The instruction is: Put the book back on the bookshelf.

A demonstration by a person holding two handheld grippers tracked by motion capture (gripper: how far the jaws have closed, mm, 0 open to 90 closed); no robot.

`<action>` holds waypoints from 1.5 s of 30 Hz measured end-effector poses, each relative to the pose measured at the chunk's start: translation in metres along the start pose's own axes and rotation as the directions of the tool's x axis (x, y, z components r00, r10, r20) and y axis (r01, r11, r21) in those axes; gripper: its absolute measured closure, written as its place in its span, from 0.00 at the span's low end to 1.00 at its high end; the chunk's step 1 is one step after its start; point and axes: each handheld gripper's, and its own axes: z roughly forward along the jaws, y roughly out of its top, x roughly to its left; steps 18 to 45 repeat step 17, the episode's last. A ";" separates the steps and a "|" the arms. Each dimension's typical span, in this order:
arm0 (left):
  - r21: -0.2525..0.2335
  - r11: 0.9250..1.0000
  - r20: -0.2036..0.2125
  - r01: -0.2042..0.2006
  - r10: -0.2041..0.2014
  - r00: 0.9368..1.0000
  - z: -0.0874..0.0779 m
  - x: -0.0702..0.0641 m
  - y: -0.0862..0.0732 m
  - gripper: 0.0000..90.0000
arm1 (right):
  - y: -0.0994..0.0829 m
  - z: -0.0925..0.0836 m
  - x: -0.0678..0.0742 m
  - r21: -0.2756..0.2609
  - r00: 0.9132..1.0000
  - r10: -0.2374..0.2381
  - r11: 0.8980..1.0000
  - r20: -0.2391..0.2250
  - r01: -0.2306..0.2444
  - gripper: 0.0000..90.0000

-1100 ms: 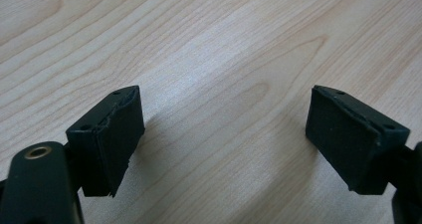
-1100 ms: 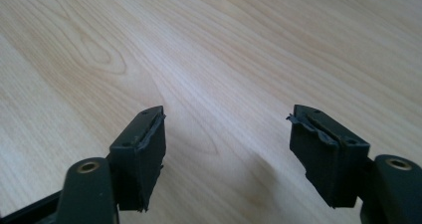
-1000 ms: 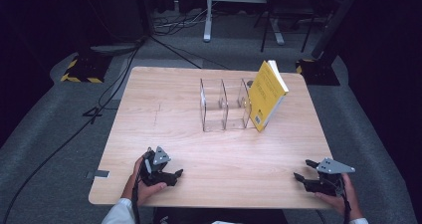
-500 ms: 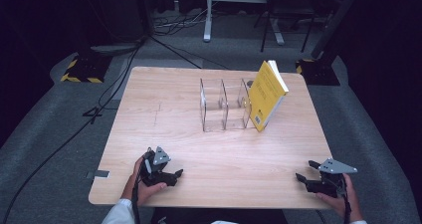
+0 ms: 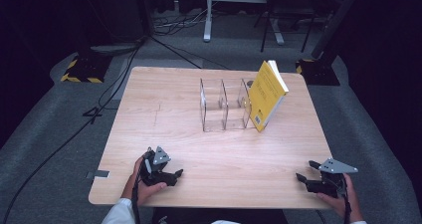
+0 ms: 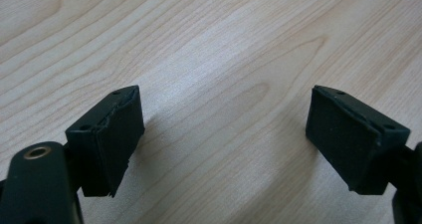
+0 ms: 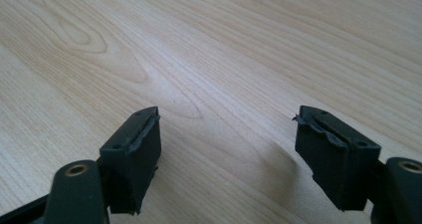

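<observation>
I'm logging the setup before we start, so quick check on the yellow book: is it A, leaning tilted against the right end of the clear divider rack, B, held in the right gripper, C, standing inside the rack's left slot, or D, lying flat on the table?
A: the yellow book stands tilted with its top against the right end of the clear rack, far from the right gripper, which is open.

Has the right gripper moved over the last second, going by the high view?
Yes, slightly. The right gripper has slid back toward the person along the light wooden table, ending nearer its near right corner.
</observation>
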 end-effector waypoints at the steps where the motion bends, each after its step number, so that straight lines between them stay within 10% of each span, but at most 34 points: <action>1: 0.000 1.000 0.000 0.000 0.000 1.000 0.000 0.000 0.000 0.17 | 0.000 0.000 0.000 0.000 1.000 0.000 1.000 0.000 0.000 0.30; 45: -0.002 1.000 -0.006 -0.005 0.005 1.000 0.001 0.001 0.001 0.17 | 0.000 0.001 -0.003 0.005 1.000 0.012 1.000 -0.020 -0.012 0.29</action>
